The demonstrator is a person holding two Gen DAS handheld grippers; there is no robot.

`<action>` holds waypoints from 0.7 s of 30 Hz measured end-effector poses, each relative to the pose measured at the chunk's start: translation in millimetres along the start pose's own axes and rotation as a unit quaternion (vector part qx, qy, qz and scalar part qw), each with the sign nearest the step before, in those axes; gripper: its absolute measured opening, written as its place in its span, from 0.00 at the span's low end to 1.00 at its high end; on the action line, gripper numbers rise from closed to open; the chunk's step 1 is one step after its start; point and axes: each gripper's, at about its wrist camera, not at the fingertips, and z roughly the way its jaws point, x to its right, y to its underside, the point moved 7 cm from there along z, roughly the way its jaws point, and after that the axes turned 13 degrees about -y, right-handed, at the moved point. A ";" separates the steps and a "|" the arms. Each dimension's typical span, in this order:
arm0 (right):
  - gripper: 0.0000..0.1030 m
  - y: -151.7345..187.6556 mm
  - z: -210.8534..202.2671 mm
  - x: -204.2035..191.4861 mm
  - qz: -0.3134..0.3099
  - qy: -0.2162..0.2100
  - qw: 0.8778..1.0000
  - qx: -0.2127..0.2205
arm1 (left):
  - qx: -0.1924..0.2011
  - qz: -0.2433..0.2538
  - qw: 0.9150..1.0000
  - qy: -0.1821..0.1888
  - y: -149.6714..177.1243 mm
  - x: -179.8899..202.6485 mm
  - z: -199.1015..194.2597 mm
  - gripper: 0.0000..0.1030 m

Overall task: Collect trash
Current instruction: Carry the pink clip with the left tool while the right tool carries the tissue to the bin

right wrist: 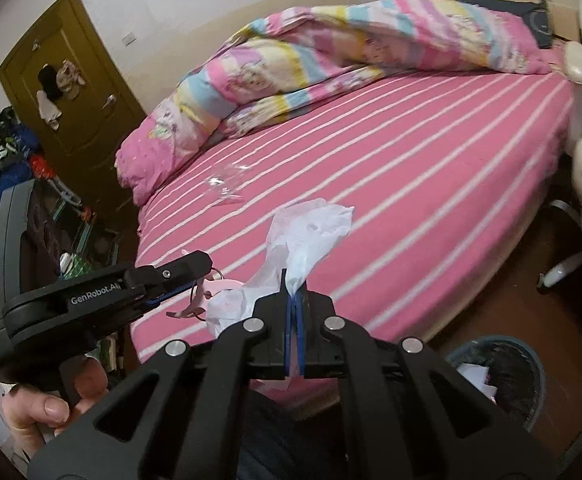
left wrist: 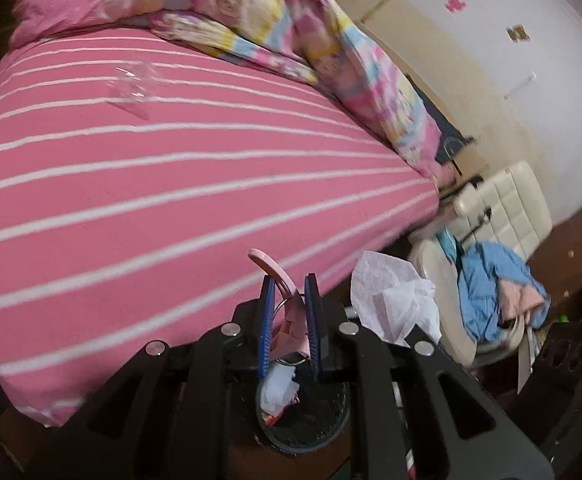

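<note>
While both of your claws are loaded, the bin (left wrist: 303,416) sits right under the left claw (left wrist: 289,300) in its view, at six o'clock, with a crumpled wrapper (left wrist: 277,394) already inside. So part of the job looks done.

Your left claw is clamped on a pink strip (left wrist: 275,270) with a wire ring; the strip curls up out of the pads towards twelve o'clock. Your right claw (right wrist: 294,300) is pressed together on a white tissue (right wrist: 311,228), which billows up and away from the tips towards twelve. In the left view that tissue shows at about four o'clock, just beside the left claw.

From the right view the bin (right wrist: 531,364) lies at about five o'clock, on the floor close to the bed's (right wrist: 411,160) edge. Your left hand (right wrist: 47,404) grips its handle at eight o'clock.

What is left, as far as I can judge: both held pieces have yet to go into the bin, and neither is released. One more piece remains on the bed, a clear plastic wrapper (left wrist: 135,84) lying flat on the striped sheet, at about eleven o'clock in the left view and well apart from both claws. A rumpled quilt (right wrist: 331,52) lies along the far side of the bed; I cannot tell whether anything hides in it.
</note>
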 end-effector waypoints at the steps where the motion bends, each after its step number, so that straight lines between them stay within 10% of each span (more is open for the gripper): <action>1: 0.02 2.4 -7.4 5.6 0.004 0.003 1.000 0.003 | -0.003 0.008 1.000 0.001 6.7 9.8 1.3 0.14; 21: 0.02 91.4 -101.8 163.3 0.131 0.098 0.986 0.014 | -0.125 0.157 0.980 0.000 144.2 123.8 97.2 0.14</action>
